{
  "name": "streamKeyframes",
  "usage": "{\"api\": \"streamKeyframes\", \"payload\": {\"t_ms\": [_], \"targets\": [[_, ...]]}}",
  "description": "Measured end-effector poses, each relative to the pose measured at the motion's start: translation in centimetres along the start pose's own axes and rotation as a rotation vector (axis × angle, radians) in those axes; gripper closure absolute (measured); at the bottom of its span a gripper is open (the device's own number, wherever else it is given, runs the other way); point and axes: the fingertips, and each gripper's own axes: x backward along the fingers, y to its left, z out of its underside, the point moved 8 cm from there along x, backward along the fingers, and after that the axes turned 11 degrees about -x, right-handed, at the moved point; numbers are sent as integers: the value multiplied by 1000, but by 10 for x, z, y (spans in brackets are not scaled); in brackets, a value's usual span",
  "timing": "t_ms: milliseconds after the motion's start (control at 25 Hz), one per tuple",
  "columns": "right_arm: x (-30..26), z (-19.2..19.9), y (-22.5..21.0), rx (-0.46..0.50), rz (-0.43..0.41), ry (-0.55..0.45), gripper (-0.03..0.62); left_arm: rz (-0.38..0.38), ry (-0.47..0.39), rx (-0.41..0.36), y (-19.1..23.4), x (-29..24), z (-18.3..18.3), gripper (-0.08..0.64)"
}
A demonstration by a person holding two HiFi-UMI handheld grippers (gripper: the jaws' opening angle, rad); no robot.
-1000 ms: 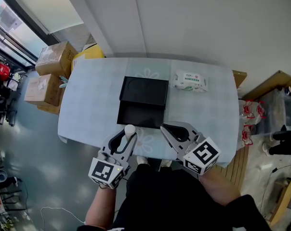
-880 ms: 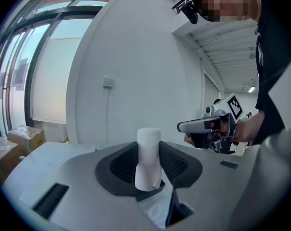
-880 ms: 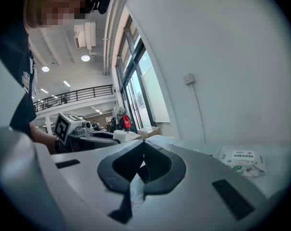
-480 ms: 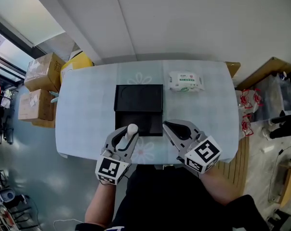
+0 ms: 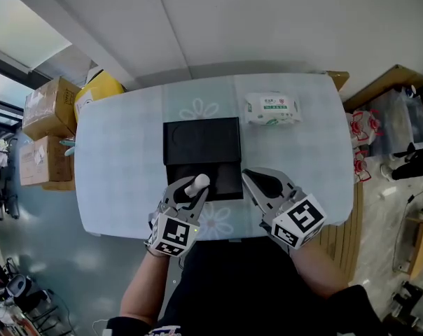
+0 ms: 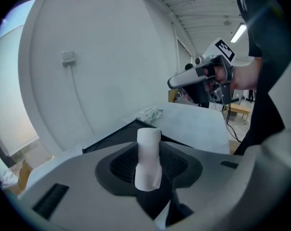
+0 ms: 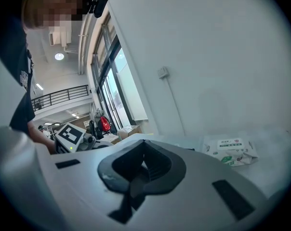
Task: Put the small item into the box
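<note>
A black box (image 5: pixel 201 142) lies open at the middle of the pale blue table (image 5: pixel 120 152), its lid part farther and its tray part (image 5: pixel 222 177) nearer to me. My left gripper (image 5: pixel 190 189) is shut on a small white cylinder (image 5: pixel 197 185) that stands up between its pads (image 6: pixel 148 160). It hovers at the box's near edge, and the box (image 6: pixel 119 136) shows just beyond the jaws. My right gripper (image 5: pixel 252 180) is beside the box's near right corner with its jaws together and nothing in them (image 7: pixel 140 172).
A white pack of wipes (image 5: pixel 271 109) lies at the table's far right, seen from the right gripper as well (image 7: pixel 230 150). Cardboard boxes (image 5: pixel 47 107) and a yellow bag (image 5: pixel 99 86) stand on the floor at the left. Wooden furniture (image 5: pixel 379 89) is at the right.
Both grippers have moved forward toward the black box. The left one sank and rolled with the white cylinder, which now sits over the box's near edge.
</note>
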Motion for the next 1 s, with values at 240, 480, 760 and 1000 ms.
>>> {"api": "streamKeyframes", "payload": {"t_ms": [240,480,760,1000], "targets": [[-11,10,-5,-32,24,19,583,70,111,-163,-2,-29,16,422],[-13,19,-11,-70,54,31,583,171,238,-344,-14,-56,37,422],[-13,23,-15,-91,74,30,583,249,310,-388,-20,-78,52,422],[-12,29,-17,-113,88,34,583,299,355,-391,-22,-89,61,422]]}}
